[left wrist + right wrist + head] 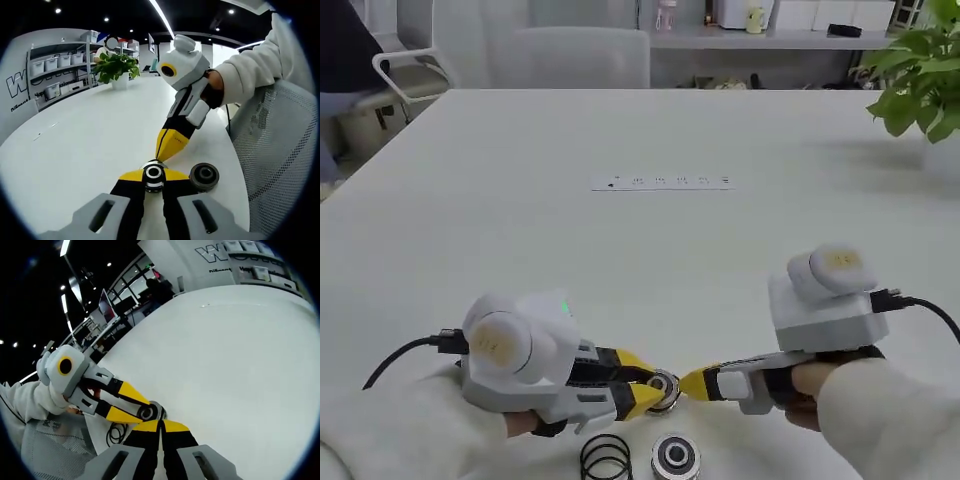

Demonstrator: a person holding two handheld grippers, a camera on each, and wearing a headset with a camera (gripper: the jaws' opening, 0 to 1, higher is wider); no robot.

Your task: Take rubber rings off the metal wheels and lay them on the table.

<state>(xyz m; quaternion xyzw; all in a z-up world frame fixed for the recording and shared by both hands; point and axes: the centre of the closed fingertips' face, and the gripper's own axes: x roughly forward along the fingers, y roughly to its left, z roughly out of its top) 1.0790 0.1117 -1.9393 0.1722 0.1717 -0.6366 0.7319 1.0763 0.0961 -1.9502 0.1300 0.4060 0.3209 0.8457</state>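
Nearest the person, just behind the tips of the left gripper (650, 389), a small heap of black rubber rings (605, 457) lies loose on the white table (620, 260). Next to the rings, on the side toward the right gripper (688, 383), a second metal wheel (675, 457) lies flat; in the left gripper view it has a dark band round its rim.

The left gripper is clamped on a metal wheel (153, 173), one yellow jaw on each side of it, holding it low over the table. The right gripper faces it, tip to tip. Its two jaws are pressed together into a single yellow point, which meets the held wheel's rim on the side away from the left gripper. Whether that point has a ring pinched in it is too small to tell.

In the right gripper view, the loose rings lie just beyond the left gripper's jaws, on the person's side. Well ahead of both grippers, a power strip (663, 182) lies across the middle of the table, and a leafy plant (920, 70) stands far off on the right gripper's side.
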